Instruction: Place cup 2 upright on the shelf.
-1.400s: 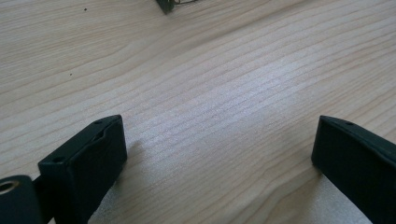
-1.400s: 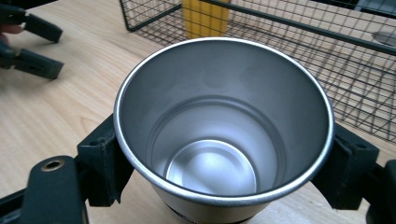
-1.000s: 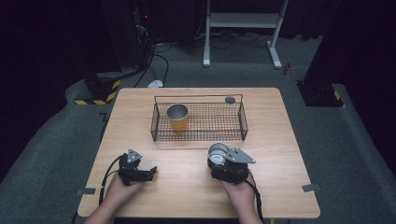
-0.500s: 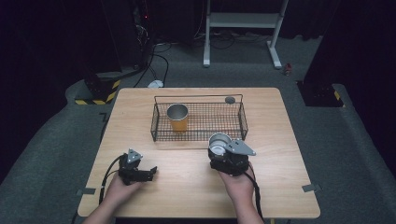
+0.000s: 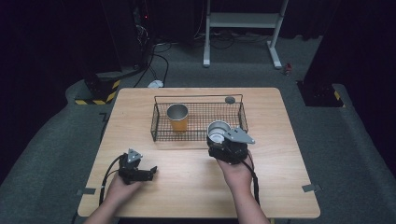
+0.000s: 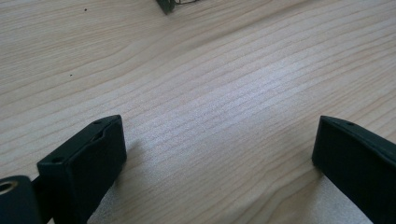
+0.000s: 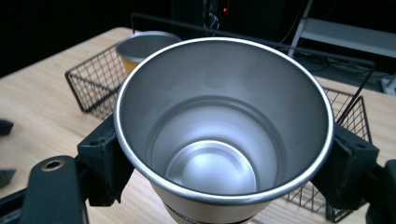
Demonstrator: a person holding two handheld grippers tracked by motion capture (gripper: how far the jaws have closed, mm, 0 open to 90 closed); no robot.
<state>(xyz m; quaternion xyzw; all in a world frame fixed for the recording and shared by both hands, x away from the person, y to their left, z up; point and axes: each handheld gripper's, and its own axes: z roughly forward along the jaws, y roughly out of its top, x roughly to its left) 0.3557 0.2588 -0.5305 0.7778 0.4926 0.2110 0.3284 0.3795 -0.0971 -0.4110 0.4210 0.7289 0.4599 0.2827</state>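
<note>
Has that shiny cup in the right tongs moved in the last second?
Yes. The steel cup, held in the right tongs, has gone forward, closer to the wire basket, now over its near edge.

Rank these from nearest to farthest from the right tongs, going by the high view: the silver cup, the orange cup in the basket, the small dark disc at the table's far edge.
1. Silver cup: clamped in the right tongs, at the wire basket's near right corner.
2. Orange cup: inside the basket, at its left end.
3. Small dark disc: beyond the basket's far rim.

No legible text or labels anywhere.
</note>
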